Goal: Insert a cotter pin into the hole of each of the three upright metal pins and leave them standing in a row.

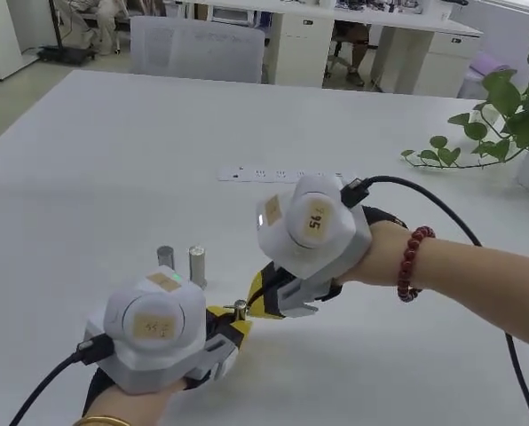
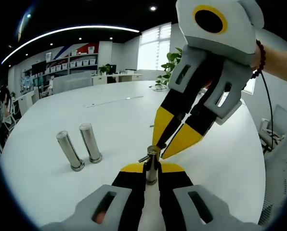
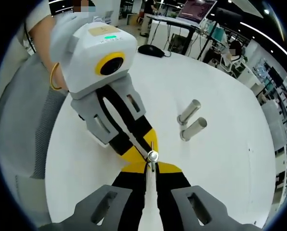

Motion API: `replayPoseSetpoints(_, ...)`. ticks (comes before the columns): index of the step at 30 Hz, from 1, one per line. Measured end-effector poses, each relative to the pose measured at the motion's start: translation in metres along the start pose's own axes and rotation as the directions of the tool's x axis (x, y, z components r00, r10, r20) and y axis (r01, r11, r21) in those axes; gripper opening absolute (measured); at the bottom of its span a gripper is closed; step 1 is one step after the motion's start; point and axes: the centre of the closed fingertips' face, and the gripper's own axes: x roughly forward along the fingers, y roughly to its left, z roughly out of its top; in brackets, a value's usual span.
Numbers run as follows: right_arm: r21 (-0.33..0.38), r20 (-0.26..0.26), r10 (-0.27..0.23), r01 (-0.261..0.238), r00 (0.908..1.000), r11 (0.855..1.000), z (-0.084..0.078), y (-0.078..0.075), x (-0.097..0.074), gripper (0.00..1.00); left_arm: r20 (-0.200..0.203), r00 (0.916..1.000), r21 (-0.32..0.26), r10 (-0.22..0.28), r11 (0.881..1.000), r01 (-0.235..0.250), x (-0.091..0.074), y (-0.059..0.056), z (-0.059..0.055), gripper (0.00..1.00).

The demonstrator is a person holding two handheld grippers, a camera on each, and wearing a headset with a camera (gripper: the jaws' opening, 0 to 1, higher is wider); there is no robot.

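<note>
The left gripper (image 2: 151,172) had its yellow-tipped jaws closed on the lower part of a metal pin (image 2: 152,161), holding it upright near the front of the white table (image 1: 114,160). The right gripper (image 2: 163,147) came in from the right and above, with its jaw tips brought almost together right at the top of that pin. They appeared to pinch a thin cotter pin (image 2: 144,158), whose end stuck out from the left side of the pin's head. In the right gripper view a thin wire ran down the narrow slit between that gripper's own jaws and met the round top of the held pin, though the grip itself was too small to see clearly.

Two more metal pins, one (image 2: 69,150) and another (image 2: 90,142), stood upright just beside each other to the left of the held pin and a little farther away. They were apart from both grippers.

The hand on the right gripper wore a string of dark red beads (image 1: 413,262) at the wrist, and a black cable (image 1: 442,209) ran off that gripper to the right. Farther out on the table lay a white power strip (image 1: 282,175), and a leafy green plant (image 1: 504,115) stood at the far right edge.
</note>
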Motion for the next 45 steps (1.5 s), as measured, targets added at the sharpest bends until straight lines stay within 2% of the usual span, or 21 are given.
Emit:
replayPoseSetpoints(12, 0.044, 0.017, -0.021, 0.02, 0.9996, 0.999, -0.01, -0.003, -0.011, 0.08, 0.0, 1.0, -0.008, 0.002, 1.0, -0.002, 0.0, 0.0, 0.0, 0.08)
replayPoseSetpoints(21, 0.038, 0.035, -0.016, 0.015, 0.9992, 0.999, -0.005, -0.002, -0.008, 0.03, 0.002, 1.0, -0.025, 0.002, 1.0, -0.002, 0.001, 0.001, 0.0, 0.08)
replayPoseSetpoints(35, 0.039, 0.033, -0.019, 0.018, 0.9993, 0.999, -0.005, -0.002, -0.004, 0.03, 0.005, 1.0, -0.047, 0.001, 0.999, -0.001, 0.001, 0.001, 0.0, 0.08)
replayPoseSetpoints(45, 0.067, 0.031, -0.02, 0.018, 0.9993, 0.998, -0.007, -0.001, -0.003, 0.05, -0.002, 1.0, -0.052, -0.002, 0.999, 0.002, 0.001, 0.002, -0.001, 0.09)
